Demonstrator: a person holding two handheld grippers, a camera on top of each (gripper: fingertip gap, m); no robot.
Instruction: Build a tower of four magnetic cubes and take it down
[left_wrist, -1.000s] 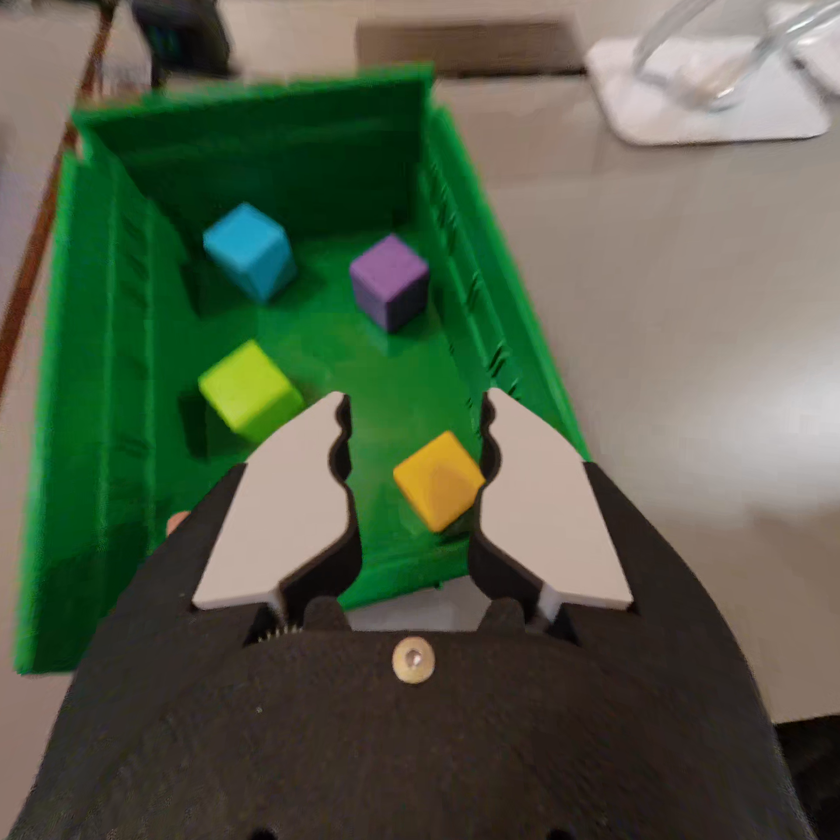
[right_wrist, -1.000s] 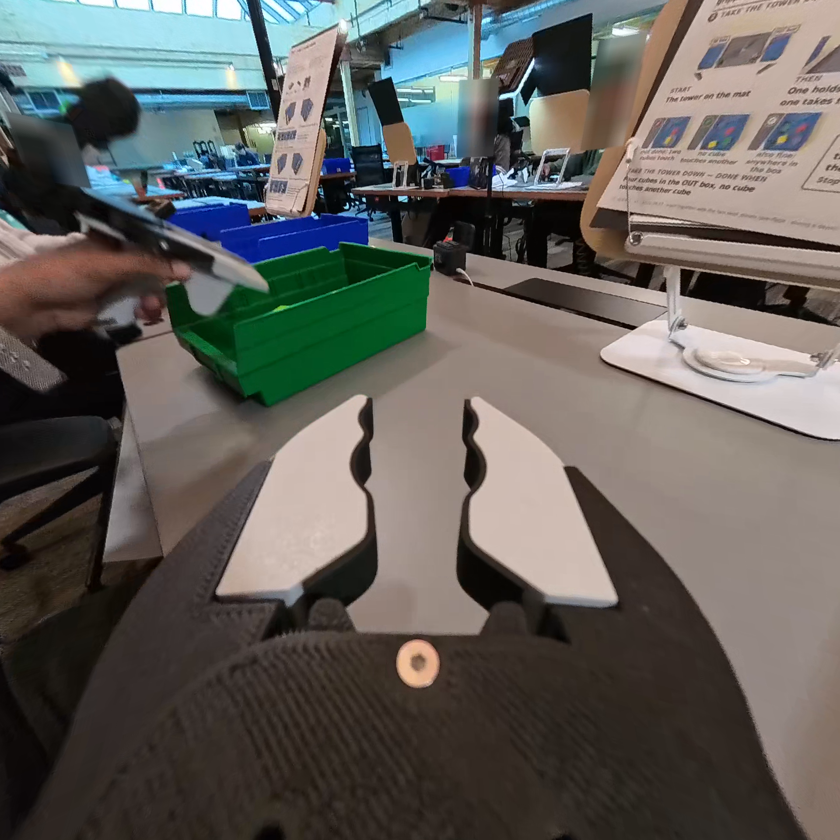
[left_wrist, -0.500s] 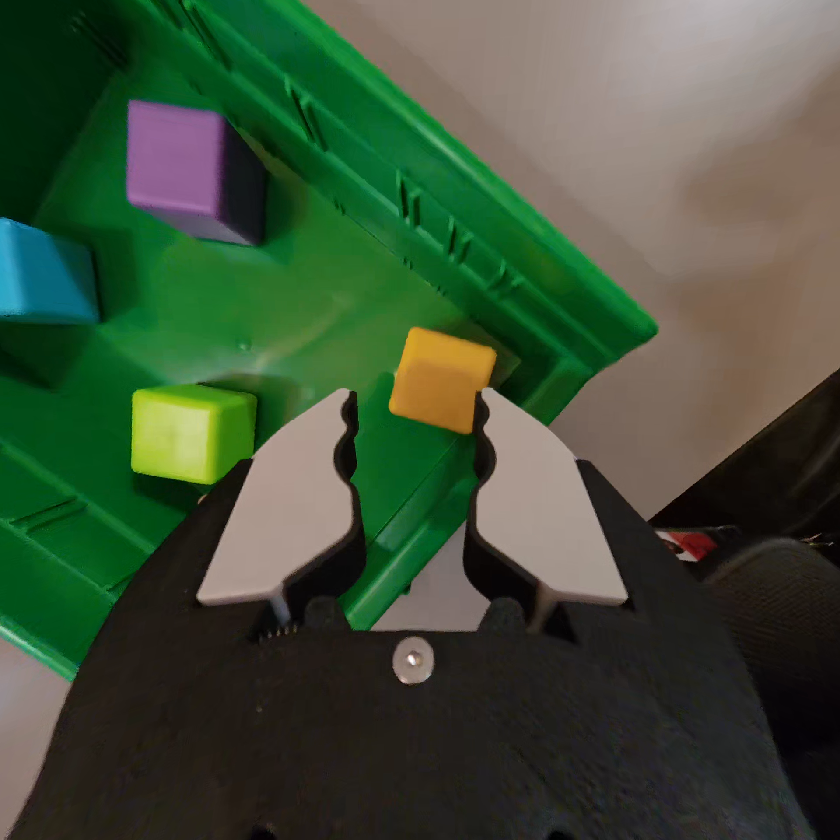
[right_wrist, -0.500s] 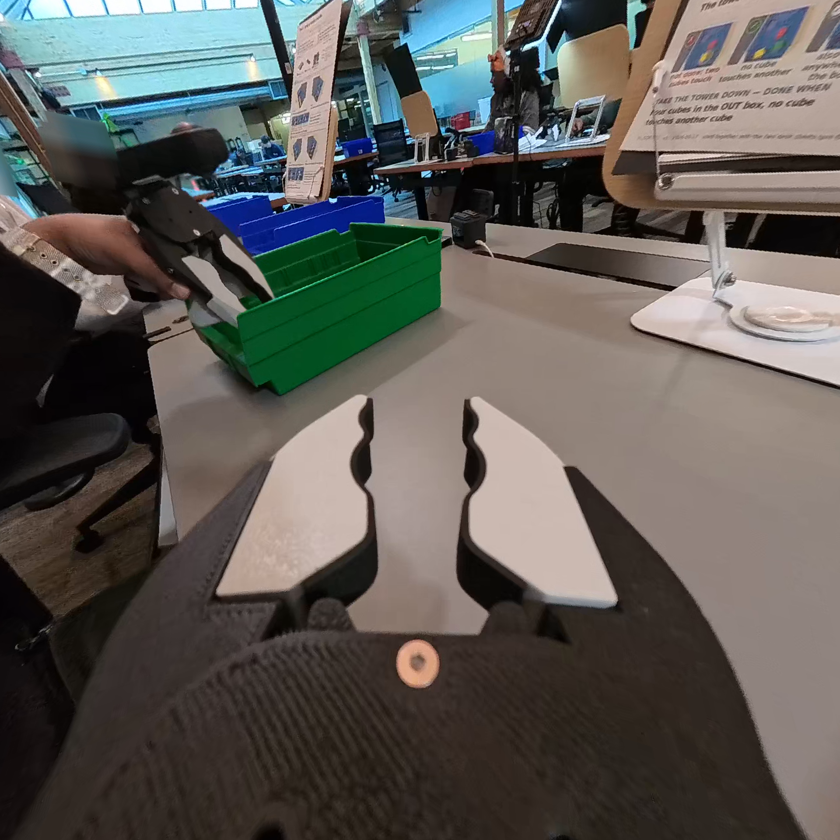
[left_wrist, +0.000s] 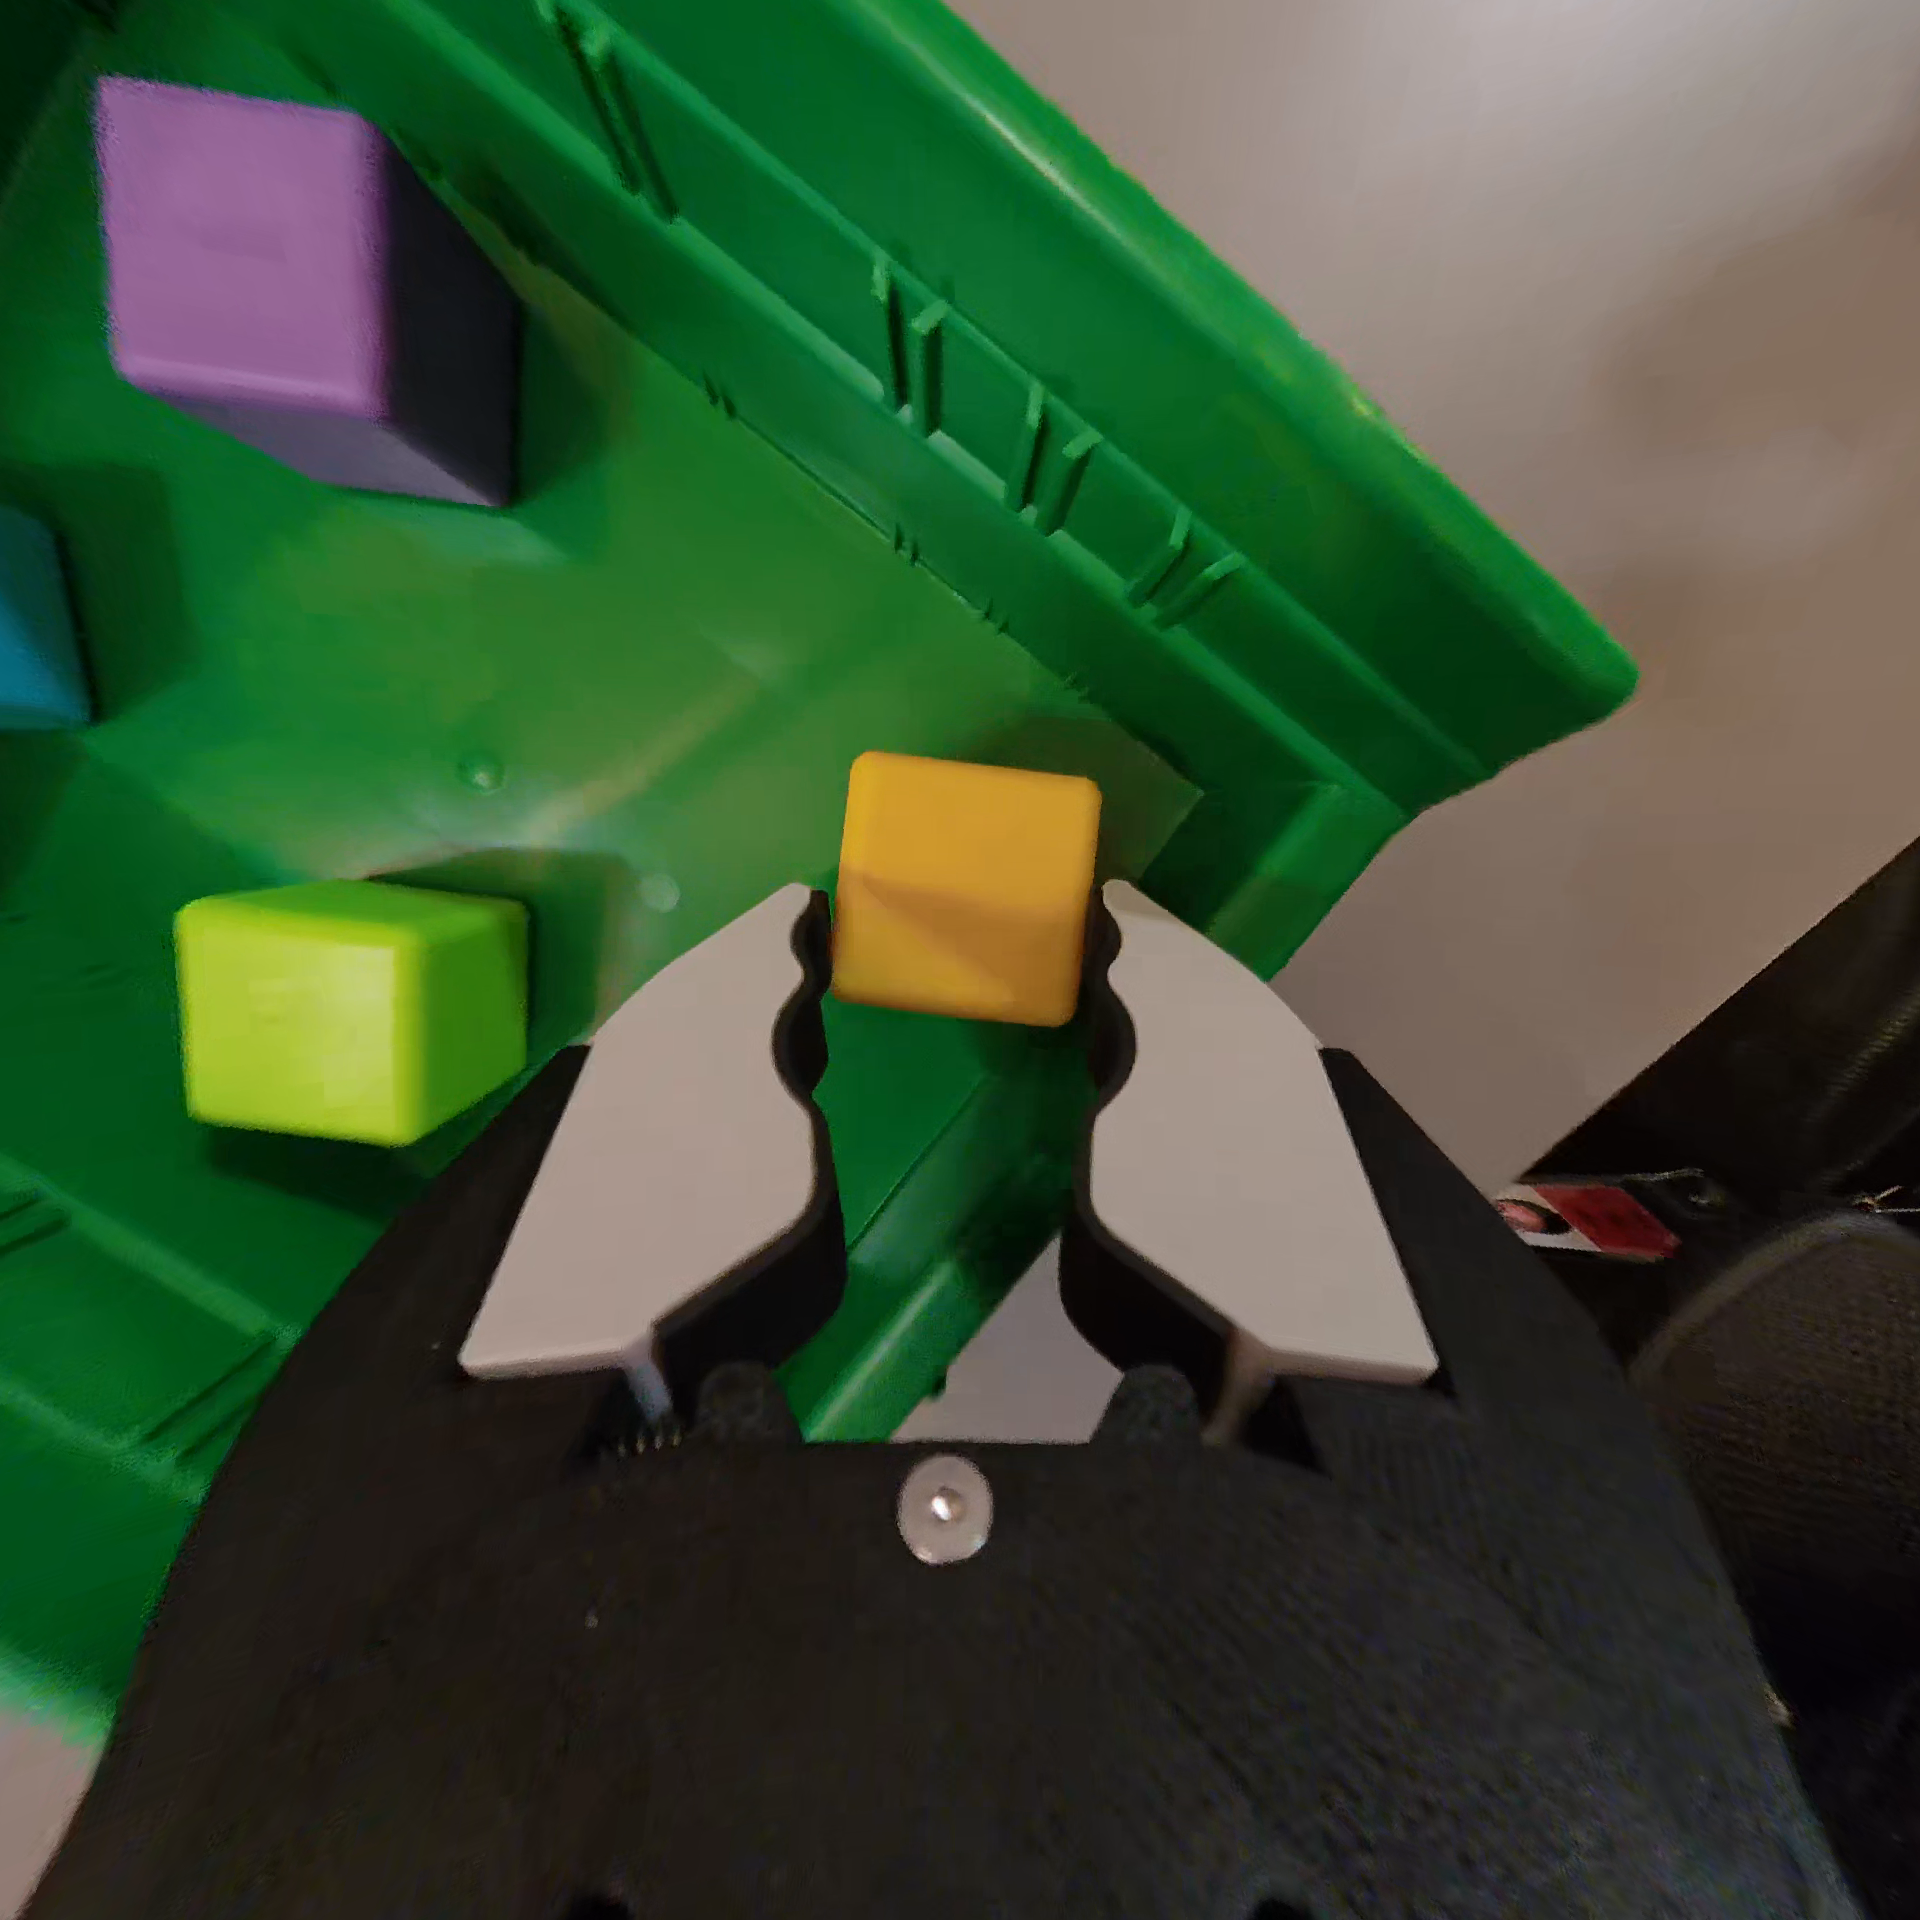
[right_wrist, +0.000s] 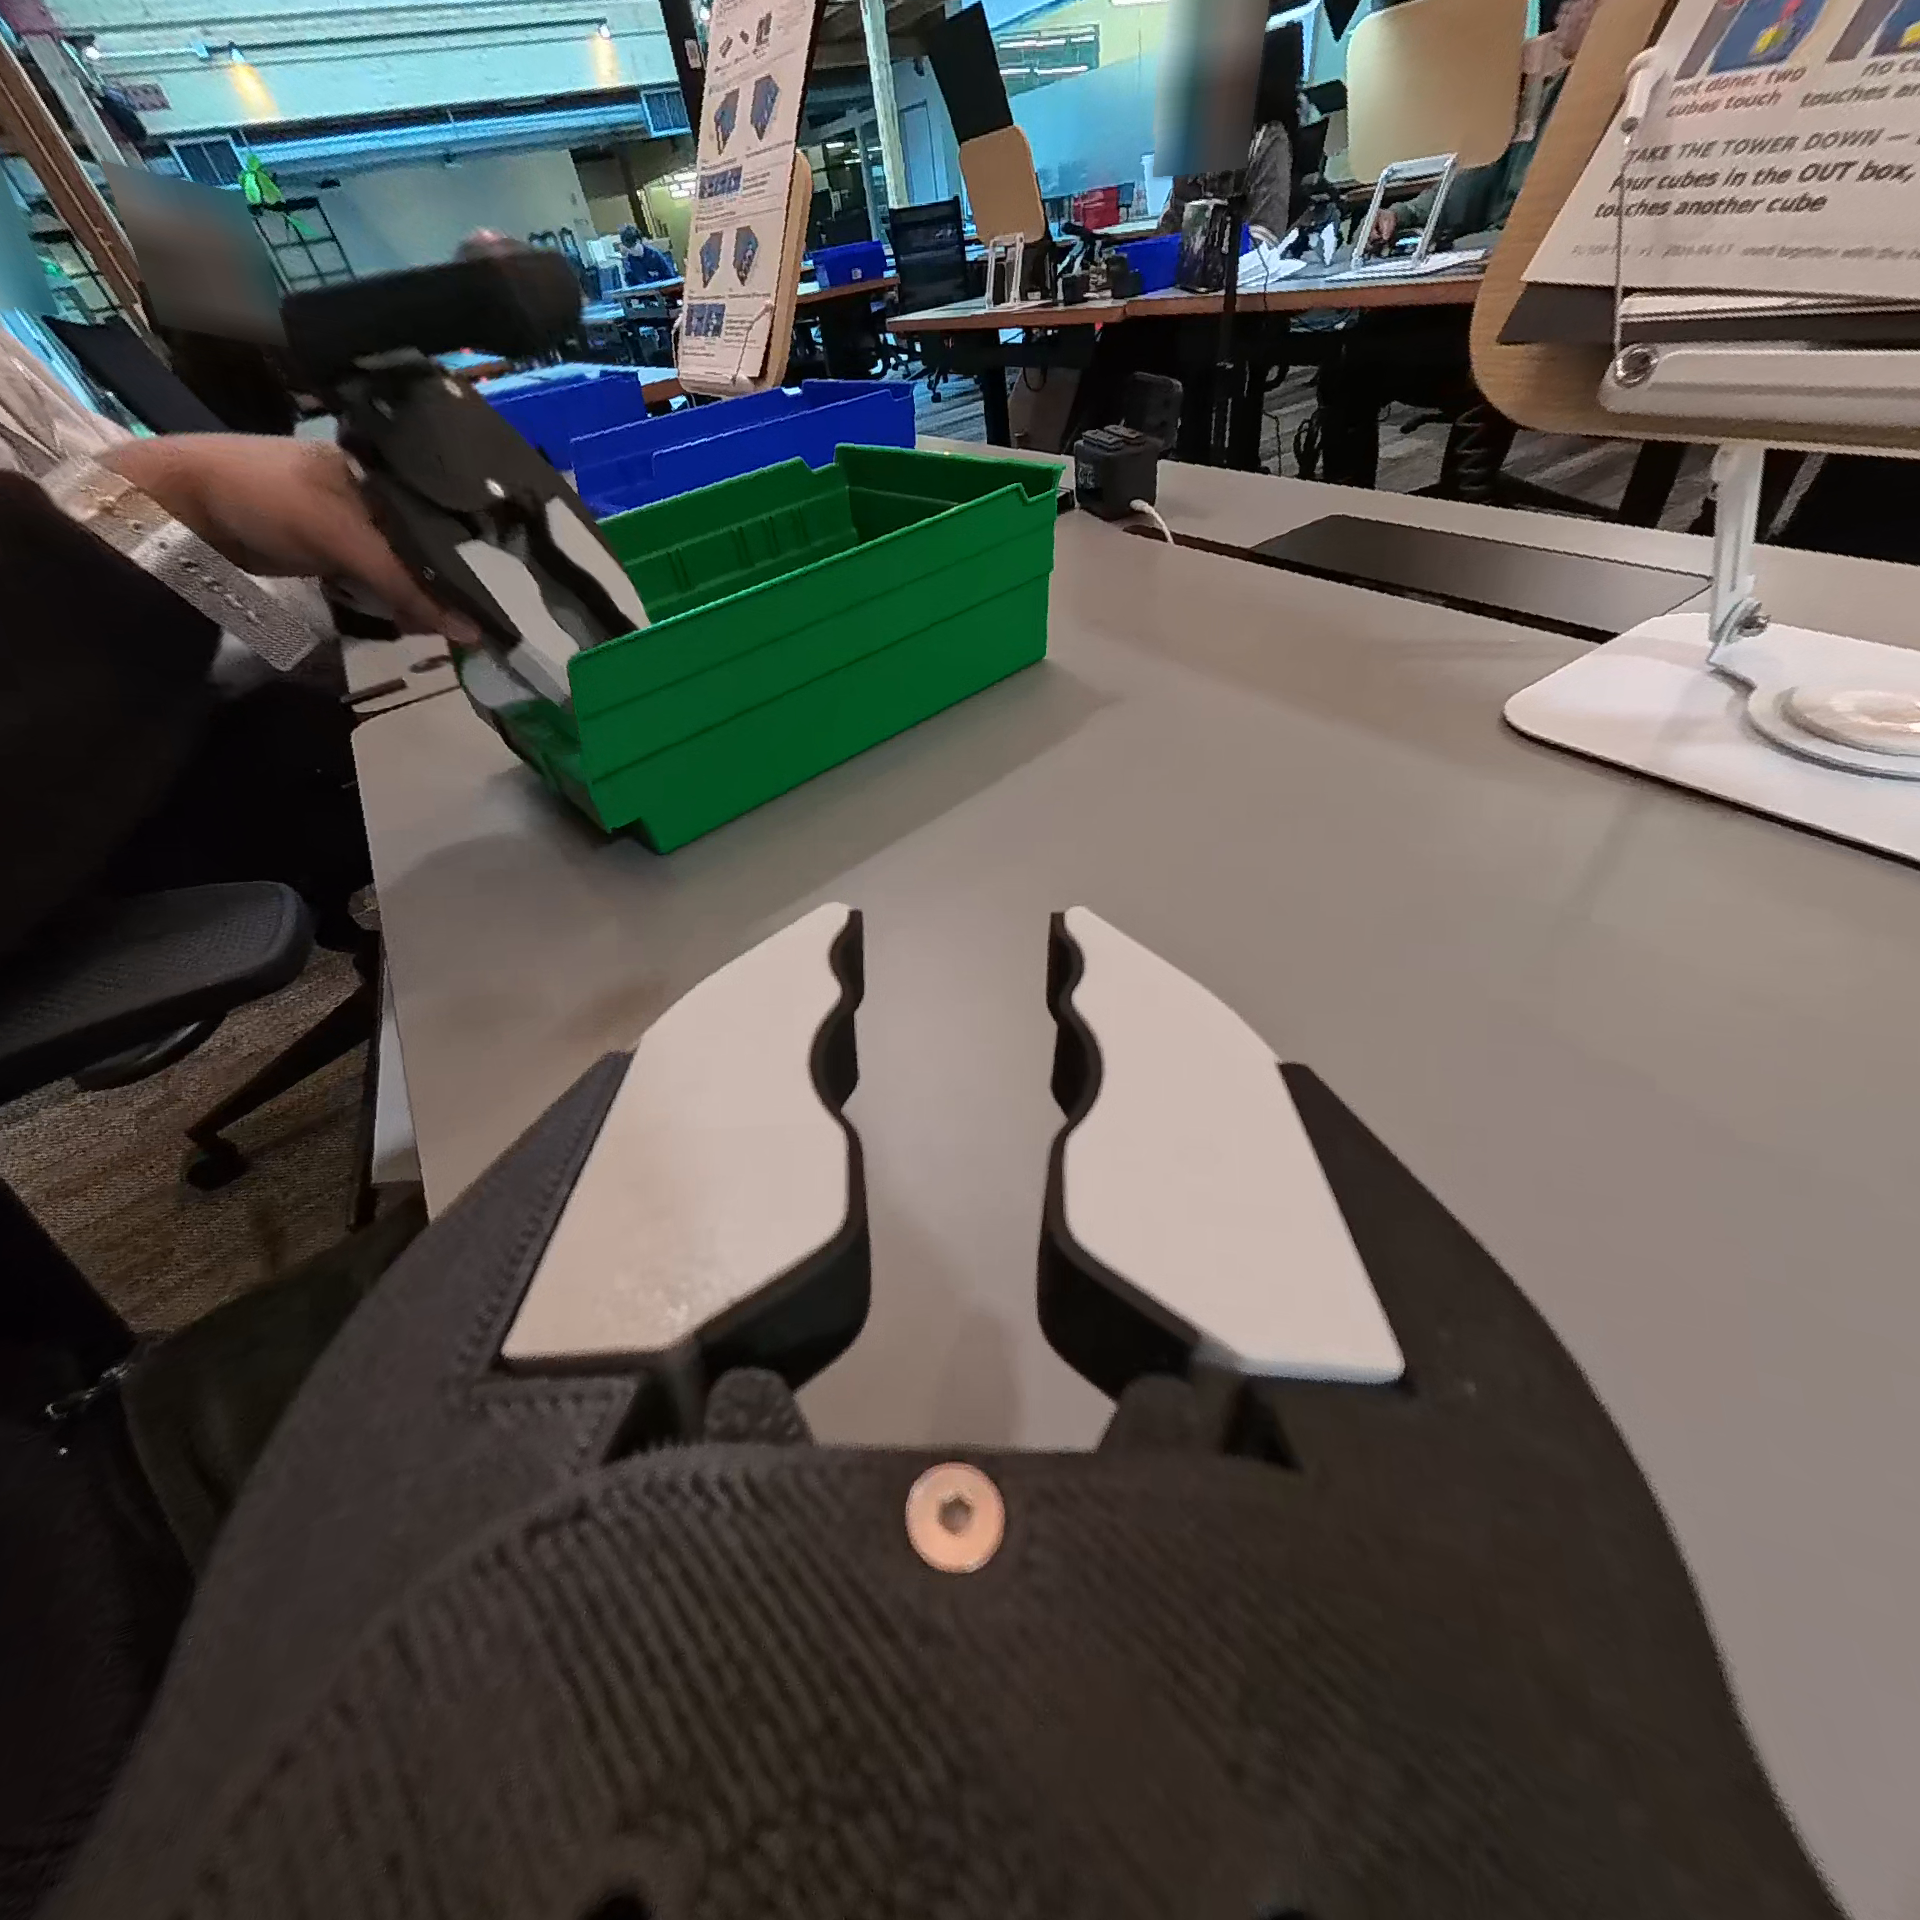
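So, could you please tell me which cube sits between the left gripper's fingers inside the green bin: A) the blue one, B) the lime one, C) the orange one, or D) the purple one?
C: the orange cube sits between the left gripper fingertips, near the green bin corner.

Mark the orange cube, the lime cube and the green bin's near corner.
orange cube (left_wrist: 961, 894): left wrist view, middle of its upper face, between the fingertips.
lime cube (left_wrist: 348, 1008): left wrist view, middle of its top face.
green bin (left_wrist: 1340, 800): left wrist view, inner corner of its wall.
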